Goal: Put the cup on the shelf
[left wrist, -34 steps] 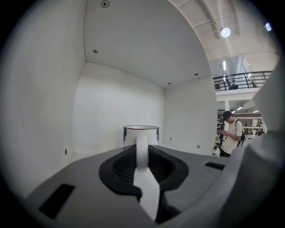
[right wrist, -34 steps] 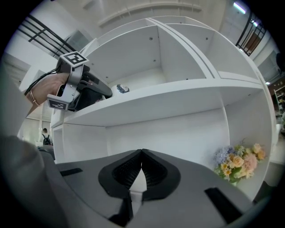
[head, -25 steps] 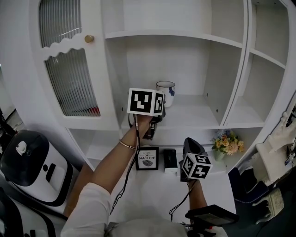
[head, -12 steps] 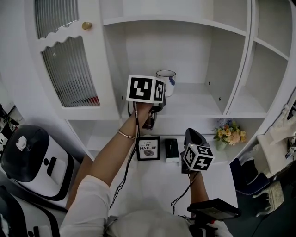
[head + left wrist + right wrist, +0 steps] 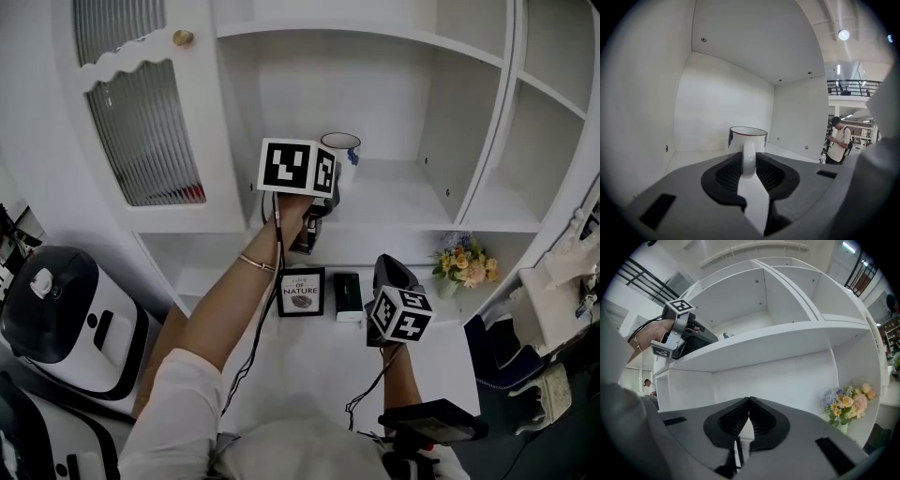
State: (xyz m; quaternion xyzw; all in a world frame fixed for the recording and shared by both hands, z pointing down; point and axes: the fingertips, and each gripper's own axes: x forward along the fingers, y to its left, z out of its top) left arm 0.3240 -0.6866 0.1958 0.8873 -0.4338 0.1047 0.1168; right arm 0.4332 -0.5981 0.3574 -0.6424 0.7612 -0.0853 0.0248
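Cup [image 5: 343,146] on shelf [image 5: 403,192], mid-frame, likely rigid, slick, chippable; best grip is its handle [image 5: 748,152], inside left claw [image 5: 749,165], jaws just eased apart; right claw [image 5: 749,405] closed, empty.

A white shelf [image 5: 398,199] forms the floor of an open compartment in a white wall unit, closed in by a back panel and side walls. The cup [image 5: 345,155] stands upright on it, near the front edge and towards the compartment's left side; in the left gripper view the cup [image 5: 748,138] rests on the shelf [image 5: 689,155] with its handle facing the camera. Below, a white surface [image 5: 309,361] carries a small framed card [image 5: 300,292], a dark box [image 5: 348,297] just beside it, and flowers [image 5: 462,264] further right.
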